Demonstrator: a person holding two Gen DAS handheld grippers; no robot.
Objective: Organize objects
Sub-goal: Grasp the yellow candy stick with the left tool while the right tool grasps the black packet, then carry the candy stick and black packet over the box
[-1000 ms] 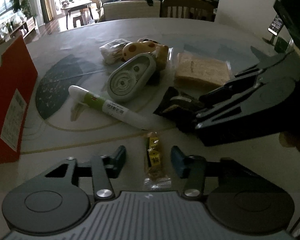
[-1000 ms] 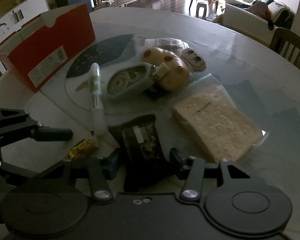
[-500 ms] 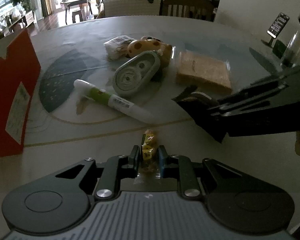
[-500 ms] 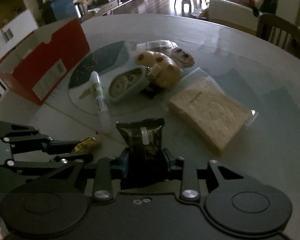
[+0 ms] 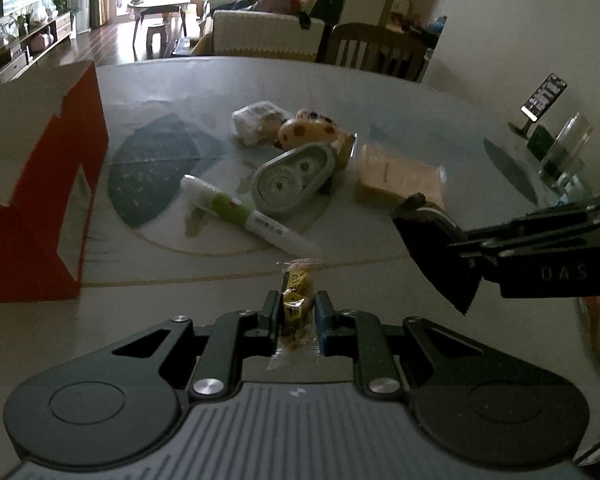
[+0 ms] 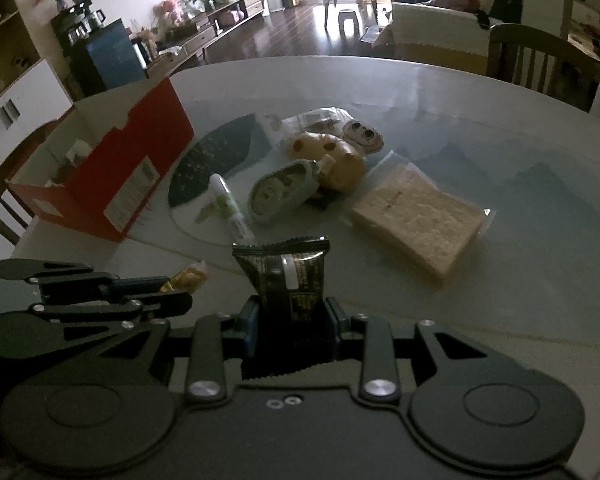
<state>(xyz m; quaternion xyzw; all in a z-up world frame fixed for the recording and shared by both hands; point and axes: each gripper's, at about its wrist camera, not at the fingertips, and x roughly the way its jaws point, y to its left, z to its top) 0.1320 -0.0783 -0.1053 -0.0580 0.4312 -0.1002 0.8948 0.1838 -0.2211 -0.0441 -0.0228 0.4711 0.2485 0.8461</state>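
Left claw (image 5: 297,309) pinches yellow candy (image 5: 296,300), right claw (image 6: 292,316) grips dark snack packet (image 6: 286,272) — lift both clear, carry level to red box (image 6: 112,172), release low inside.

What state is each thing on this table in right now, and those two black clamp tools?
Left gripper: shut on small yellow candy packet, lifted.
Right gripper: shut on dark snack wrapper, upright.
Red cardboard box: open-topped, something inside.
White-and-green marker pen: capped, lying flat.
Grey oval tape dispenser: propped against yellow spotted toy.
Clear-bagged bread slice: sealed, flat.
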